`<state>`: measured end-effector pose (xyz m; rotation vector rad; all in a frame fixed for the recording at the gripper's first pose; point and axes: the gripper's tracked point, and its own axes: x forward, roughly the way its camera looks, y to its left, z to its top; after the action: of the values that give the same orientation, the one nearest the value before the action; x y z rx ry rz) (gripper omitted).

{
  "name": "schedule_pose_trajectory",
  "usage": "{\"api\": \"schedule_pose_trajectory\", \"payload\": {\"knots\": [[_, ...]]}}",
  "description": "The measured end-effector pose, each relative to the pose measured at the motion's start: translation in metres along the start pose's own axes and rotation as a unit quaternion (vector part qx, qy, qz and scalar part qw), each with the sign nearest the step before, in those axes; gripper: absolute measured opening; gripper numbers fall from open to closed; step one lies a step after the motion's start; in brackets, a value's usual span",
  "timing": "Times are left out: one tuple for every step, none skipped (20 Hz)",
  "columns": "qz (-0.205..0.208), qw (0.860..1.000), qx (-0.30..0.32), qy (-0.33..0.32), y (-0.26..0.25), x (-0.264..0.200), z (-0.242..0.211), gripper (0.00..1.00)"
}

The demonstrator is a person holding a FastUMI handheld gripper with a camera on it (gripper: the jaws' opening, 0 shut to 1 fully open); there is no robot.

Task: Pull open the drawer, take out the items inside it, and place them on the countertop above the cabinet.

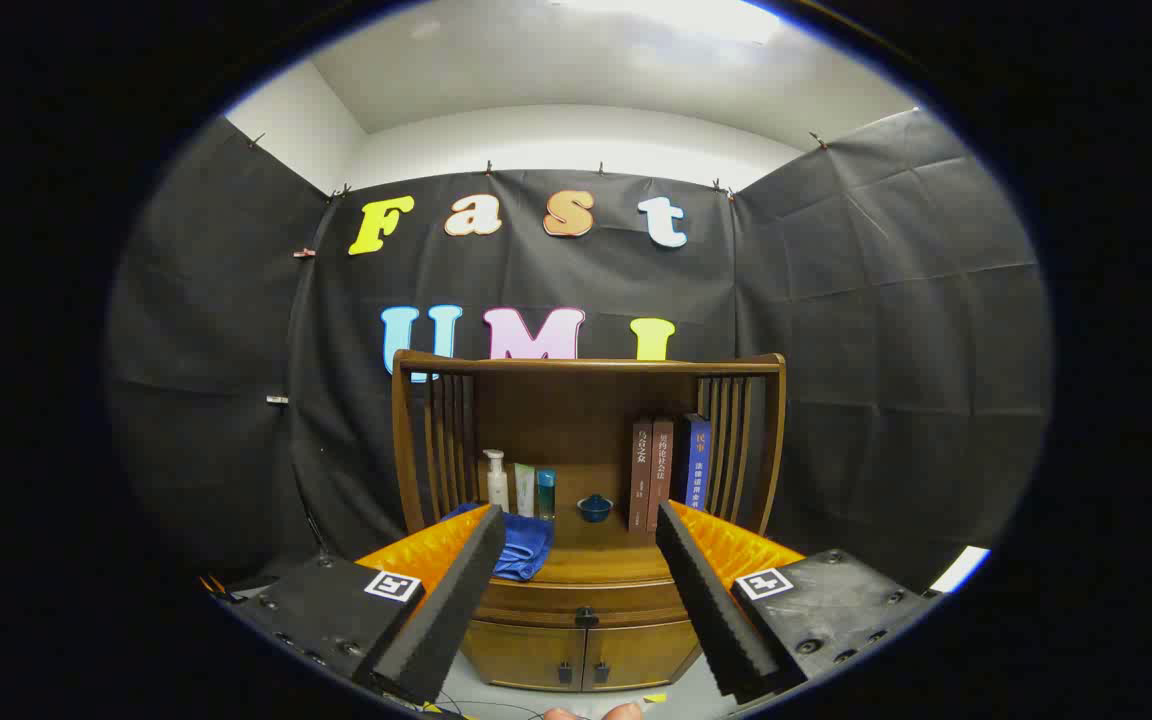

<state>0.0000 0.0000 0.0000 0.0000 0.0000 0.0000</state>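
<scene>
Tongs: the tongs (576, 600) are spread wide and hold nothing; they hang well back from the cabinet (581, 640), aimed at its front, which suits lining up an approach.
Drawer: the drawer (581, 604) is shut, a flat band just under the counter's front edge with a small dark knob (586, 618) at its middle, framed between the two fingers; what it holds is hidden.
Counter: the counter (601, 562) tops the cabinet inside a curved wooden back rail; its front middle is bare, likely the handiest spot for what comes out.
Left side: a blue cloth (524, 545) lies at the front left; behind it a pump bottle (497, 480), a tube (525, 490) and a teal bottle (546, 493) stand in a row.
Right side: books (668, 470) stand upright against the rail, a small blue bowl (595, 507) just beside them.
Doors: two lower doors (581, 655) are closed.
Stage: judged the start; the knob comes first.
</scene>
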Motion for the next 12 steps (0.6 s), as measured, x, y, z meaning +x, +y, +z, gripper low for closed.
{"api": "schedule_pose_trajectory", "payload": {"knots": [[0.000,1.000,0.000,0.001,-0.0008,-0.0013,-0.0011,0.98],[0.000,1.000,0.000,0.001,-0.0008,-0.0002,-0.0014,0.98],[-0.001,1.000,0.000,0.002,-0.0016,-0.0002,-0.0007,0.98],[-0.002,1.000,0.000,0.001,-0.0024,-0.0001,0.0003,0.98],[-0.002,1.000,0.000,0.001,-0.0036,-0.0006,0.0001,0.98],[-0.002,1.000,0.000,0.000,-0.0031,-0.0001,0.0003,0.98],[-0.002,1.000,0.001,0.000,-0.0046,-0.0010,0.0014,0.98],[-0.002,1.000,0.002,-0.001,-0.0050,-0.0009,0.0017,0.98],[-0.002,1.000,0.003,-0.001,-0.0054,-0.0013,0.0016,0.98],[-0.002,1.000,0.003,-0.001,-0.0058,-0.0016,0.0016,0.98],[-0.003,1.000,0.003,-0.002,-0.0056,-0.0018,0.0022,0.98],[-0.003,1.000,0.003,-0.002,-0.0059,-0.0018,0.0019,0.98]]}}
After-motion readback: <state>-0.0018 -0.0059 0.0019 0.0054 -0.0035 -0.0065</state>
